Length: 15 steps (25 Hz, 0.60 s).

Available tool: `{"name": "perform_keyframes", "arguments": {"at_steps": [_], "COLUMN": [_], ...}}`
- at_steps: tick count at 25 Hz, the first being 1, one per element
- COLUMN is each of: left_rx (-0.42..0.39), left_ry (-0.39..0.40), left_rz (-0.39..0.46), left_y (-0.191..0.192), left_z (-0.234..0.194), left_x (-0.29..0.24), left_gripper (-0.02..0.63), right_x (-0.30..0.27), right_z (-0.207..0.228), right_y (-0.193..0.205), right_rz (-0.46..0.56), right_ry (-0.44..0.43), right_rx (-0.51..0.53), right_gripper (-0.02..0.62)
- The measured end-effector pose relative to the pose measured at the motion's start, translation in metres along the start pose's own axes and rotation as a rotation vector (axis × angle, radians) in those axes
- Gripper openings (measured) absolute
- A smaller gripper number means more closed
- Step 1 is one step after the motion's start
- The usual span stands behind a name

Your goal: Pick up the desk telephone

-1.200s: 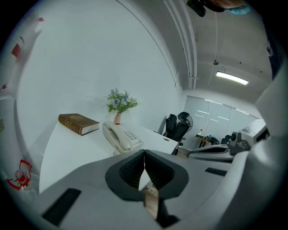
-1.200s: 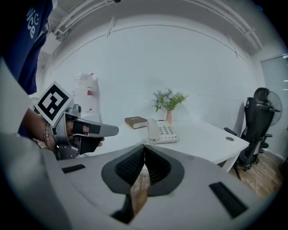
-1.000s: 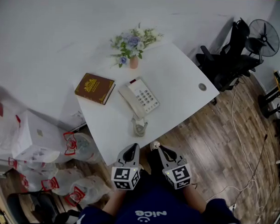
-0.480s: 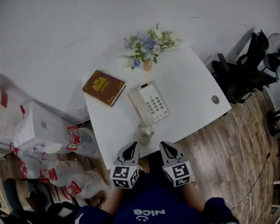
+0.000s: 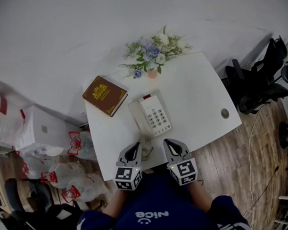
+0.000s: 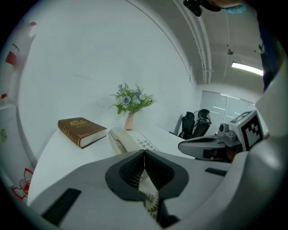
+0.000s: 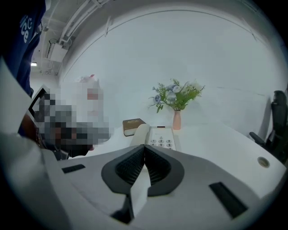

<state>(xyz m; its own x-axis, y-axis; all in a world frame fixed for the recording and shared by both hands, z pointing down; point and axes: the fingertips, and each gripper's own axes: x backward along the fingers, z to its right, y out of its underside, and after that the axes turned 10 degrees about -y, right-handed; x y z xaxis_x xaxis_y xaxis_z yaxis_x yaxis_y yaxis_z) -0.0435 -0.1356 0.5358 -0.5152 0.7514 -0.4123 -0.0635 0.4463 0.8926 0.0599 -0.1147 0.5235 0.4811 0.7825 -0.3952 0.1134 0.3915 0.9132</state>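
We've got the left tool (image 5: 135,146) and right tool (image 5: 171,144) both clamped shut, empty, poised at the table (image 5: 201,86) edge, near the desk telephone (image 5: 151,116).

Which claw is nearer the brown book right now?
Left. In the head view the left claw is at the near edge of the desk, below and a little right of the book. The right claw is farther right, in front of the telephone.
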Motion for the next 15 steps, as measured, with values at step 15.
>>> {"name": "perform_keyframes", "arguments": {"at_steps": [15], "left_rx": [0.288], "left_ry": [-0.17], "left_rz": [-0.023], "left_y": [-0.016], "left_z": [-0.004], "left_x": [-0.051], "left_gripper": [0.017], "right_x": [-0.037], "right_z": [0.075], "right_y": [-0.005], "right_rz": [-0.082], "right_ry": [-0.176], "right_rx": [-0.009], "right_gripper": [0.023]}}
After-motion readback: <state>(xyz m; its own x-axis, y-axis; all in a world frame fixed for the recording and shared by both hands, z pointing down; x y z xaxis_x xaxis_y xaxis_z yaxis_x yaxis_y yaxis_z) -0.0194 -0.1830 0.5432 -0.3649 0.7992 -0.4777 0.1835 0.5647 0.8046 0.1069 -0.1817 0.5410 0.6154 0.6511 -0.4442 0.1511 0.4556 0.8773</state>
